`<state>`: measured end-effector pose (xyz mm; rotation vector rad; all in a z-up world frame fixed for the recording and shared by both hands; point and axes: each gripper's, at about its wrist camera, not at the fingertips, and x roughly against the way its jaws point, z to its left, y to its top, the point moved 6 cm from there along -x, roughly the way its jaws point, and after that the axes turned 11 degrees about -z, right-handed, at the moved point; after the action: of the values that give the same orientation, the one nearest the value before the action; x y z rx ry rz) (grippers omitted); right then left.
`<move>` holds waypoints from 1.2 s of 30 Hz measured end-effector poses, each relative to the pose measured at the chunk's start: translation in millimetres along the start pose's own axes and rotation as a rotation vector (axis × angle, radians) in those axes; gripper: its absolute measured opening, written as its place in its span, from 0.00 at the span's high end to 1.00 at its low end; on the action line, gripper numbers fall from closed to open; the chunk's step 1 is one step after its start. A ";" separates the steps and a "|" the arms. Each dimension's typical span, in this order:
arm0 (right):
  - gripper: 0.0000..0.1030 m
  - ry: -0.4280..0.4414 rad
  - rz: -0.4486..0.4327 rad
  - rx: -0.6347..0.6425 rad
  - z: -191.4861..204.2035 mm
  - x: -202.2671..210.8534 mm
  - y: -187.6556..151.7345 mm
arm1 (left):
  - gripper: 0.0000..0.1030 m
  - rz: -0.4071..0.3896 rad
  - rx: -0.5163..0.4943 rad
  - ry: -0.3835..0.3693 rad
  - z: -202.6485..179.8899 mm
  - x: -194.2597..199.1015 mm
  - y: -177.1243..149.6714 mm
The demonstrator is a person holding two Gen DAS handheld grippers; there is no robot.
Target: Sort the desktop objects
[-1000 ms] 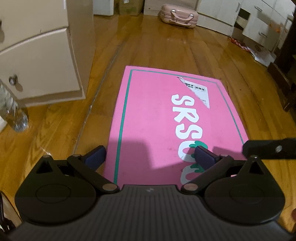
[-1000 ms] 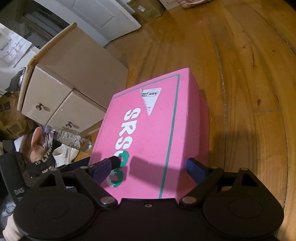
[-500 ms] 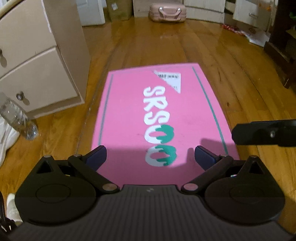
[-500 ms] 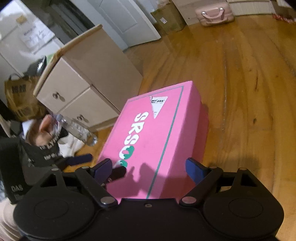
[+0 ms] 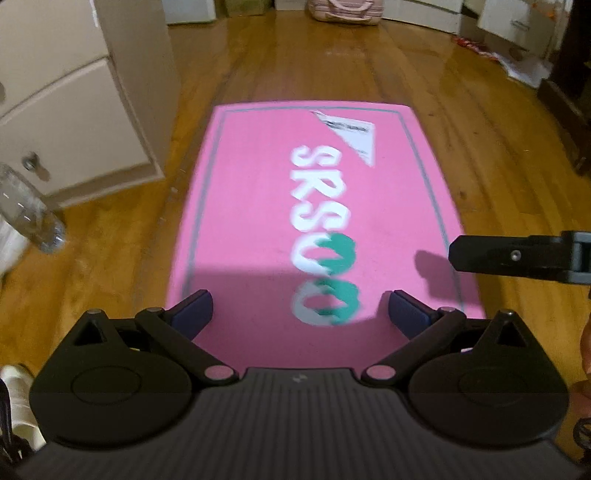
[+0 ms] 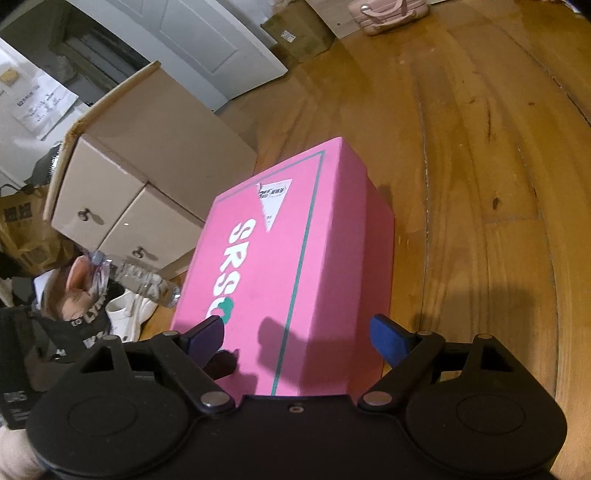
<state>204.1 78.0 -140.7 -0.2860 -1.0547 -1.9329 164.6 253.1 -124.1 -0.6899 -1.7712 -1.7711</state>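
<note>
A pink shoebox with white and green lettering and a torn white label lies on the wooden floor. My left gripper hovers open over its near end, with the lid showing between the blue pads. A finger of the right gripper reaches in from the right, above the box's right edge. In the right wrist view the pink shoebox stands below my right gripper, which is open and straddles the near right part of the lid. Neither gripper holds anything.
A beige drawer cabinet stands left of the box. A clear plastic bottle and a white shoe lie beside it. A pink suitcase and a cardboard carton sit far back.
The left wrist view has swung so the box now sits centred between its fingers. The right gripper has lifted and tilted, showing more floor and cabinet. Both stayed open.
</note>
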 end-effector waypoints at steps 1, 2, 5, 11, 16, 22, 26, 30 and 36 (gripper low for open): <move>0.12 -0.018 0.002 0.007 0.0 -4.4 1.5 | 0.00 -0.004 -0.002 0.008 2.0 -1.8 2.3; 0.12 -0.032 0.002 0.015 0.1 -7.8 3.0 | 0.00 -0.008 -0.003 0.017 4.1 -3.6 4.7; 0.12 -0.043 0.001 0.020 0.0 -16.6 6.6 | 0.00 -0.021 -0.008 0.042 10.2 -9.0 11.7; 0.20 -0.044 0.011 -0.006 -4.2 -30.1 11.7 | 0.00 -0.031 0.018 0.036 20.2 -20.1 20.5; 0.28 -0.042 0.049 0.014 -3.4 -36.3 9.9 | 0.00 -0.010 0.030 0.013 21.8 -25.7 21.3; 0.29 -0.059 0.069 0.021 -2.2 -38.9 9.9 | 0.00 -0.009 0.000 0.008 19.2 -27.1 21.8; 0.29 -0.074 0.076 0.047 1.9 -40.5 10.7 | 0.00 -0.001 -0.003 0.006 18.9 -27.9 22.2; 0.29 -0.086 0.087 0.068 5.0 -43.3 11.5 | 0.00 0.005 -0.026 0.008 17.1 -28.6 23.8; 0.29 -0.108 0.086 0.100 10.0 -44.7 11.1 | 0.00 -0.007 -0.016 0.006 17.8 -26.8 22.6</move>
<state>236.8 109.5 -153.3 -0.3773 -1.1869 -1.7980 199.3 271.5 -126.0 -0.6849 -1.7591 -1.7917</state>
